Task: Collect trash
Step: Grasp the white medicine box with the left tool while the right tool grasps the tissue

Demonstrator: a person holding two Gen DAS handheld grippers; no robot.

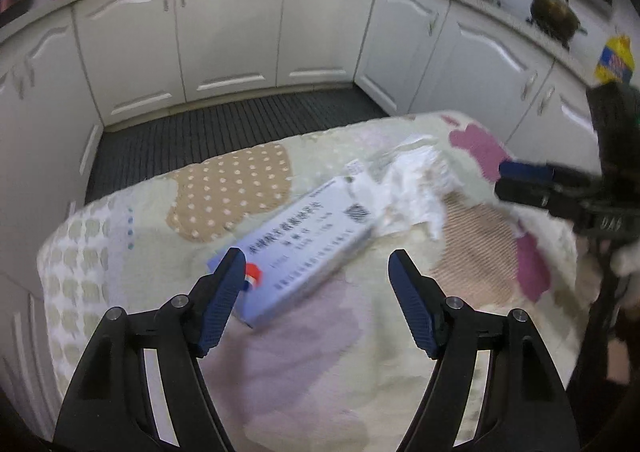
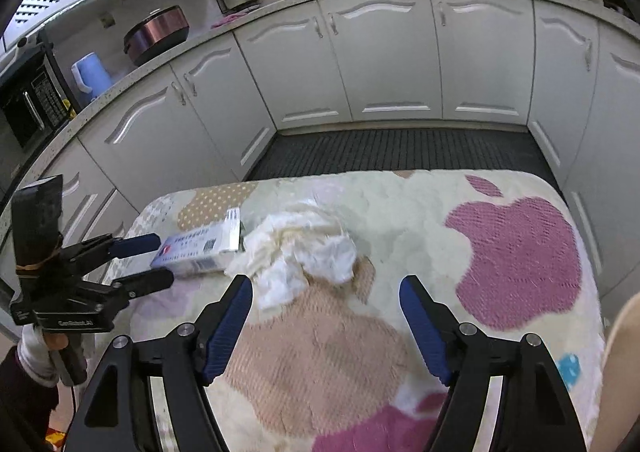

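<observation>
Left claw (image 1: pixel 316 264): jaws apart, nothing pressed between them — tilted downward.
Right claw (image 2: pixel 326 292): jaws apart, empty — tilted downward.

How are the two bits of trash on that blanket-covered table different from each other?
The box is flat, rectangular and stiff, pale blue with printed text and a barcode; the crumpled tissue is a shapeless, soft, plain white wad. The box lies nearer the left gripper, the tissue nearer the right gripper. Both rest on the blanket, side by side, ungripped.

White cabinets (image 2: pixel 384 63) line a dark ribbed floor mat (image 2: pixel 400 151); a microwave (image 2: pixel 28 103) sits on the counter.
</observation>
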